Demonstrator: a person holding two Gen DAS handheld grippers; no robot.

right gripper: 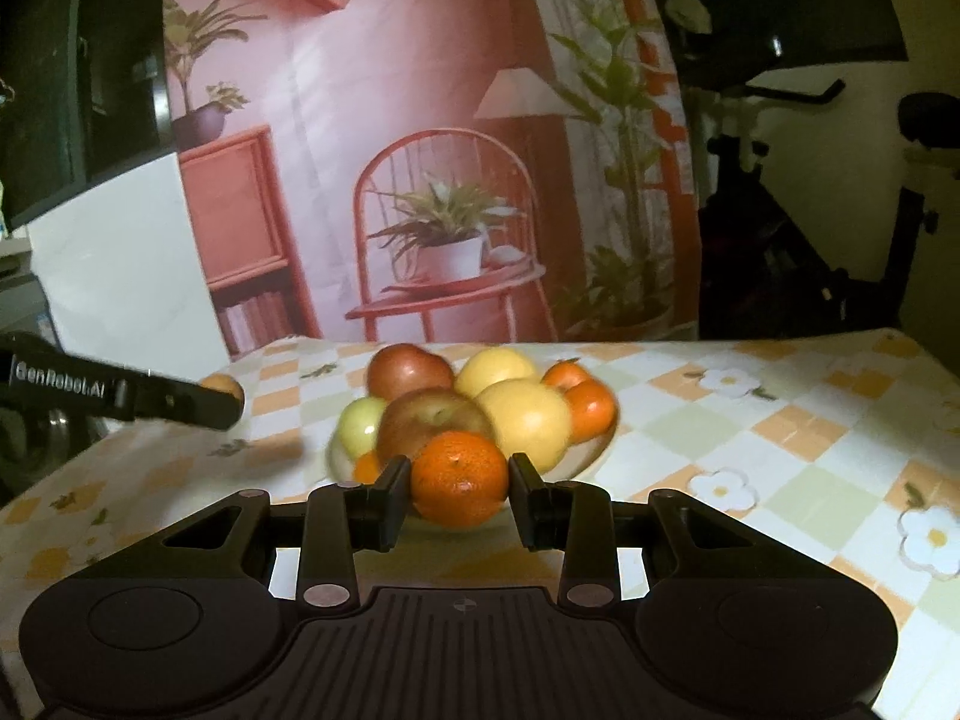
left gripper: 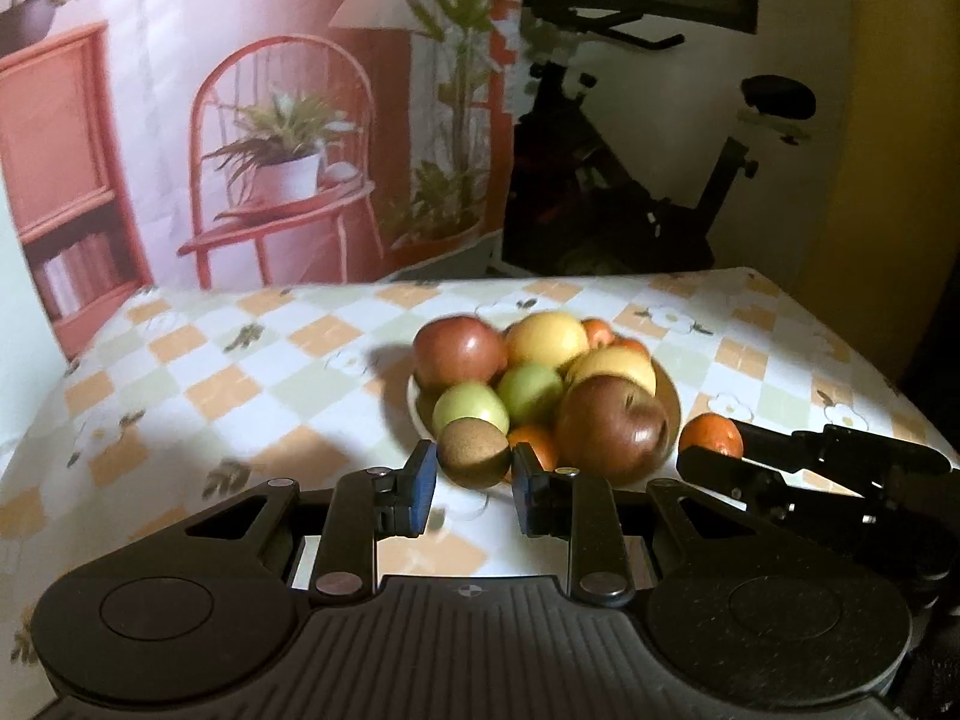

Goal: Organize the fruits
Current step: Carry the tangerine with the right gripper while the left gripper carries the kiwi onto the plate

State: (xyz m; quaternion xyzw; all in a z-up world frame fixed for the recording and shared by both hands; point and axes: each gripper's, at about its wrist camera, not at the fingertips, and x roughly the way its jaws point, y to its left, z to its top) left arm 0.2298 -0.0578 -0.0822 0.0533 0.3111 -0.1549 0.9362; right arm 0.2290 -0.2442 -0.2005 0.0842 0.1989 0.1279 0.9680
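Note:
A brown kiwi (left gripper: pixel 474 451) sits clamped between the blue pads of my left gripper (left gripper: pixel 473 483), just in front of the fruit plate (left gripper: pixel 671 396). The plate is piled with red apples, green apples, yellow fruit and oranges. My right gripper (right gripper: pixel 459 495) is shut on an orange tangerine (right gripper: pixel 459 477), held close before the same plate (right gripper: pixel 591 450). In the left wrist view the right gripper (left gripper: pixel 711 450) reaches in from the right with the tangerine (left gripper: pixel 711 432) at its tip. In the right wrist view the left gripper (right gripper: pixel 225 402) shows at the left with the kiwi (right gripper: pixel 222 387).
The table (left gripper: pixel 210 372) wears a checked cloth with flower prints. Behind it hangs a printed backdrop (left gripper: pixel 240 120) of a chair and plants. An exercise bike (left gripper: pixel 648 192) stands at the back right, past the table's far edge.

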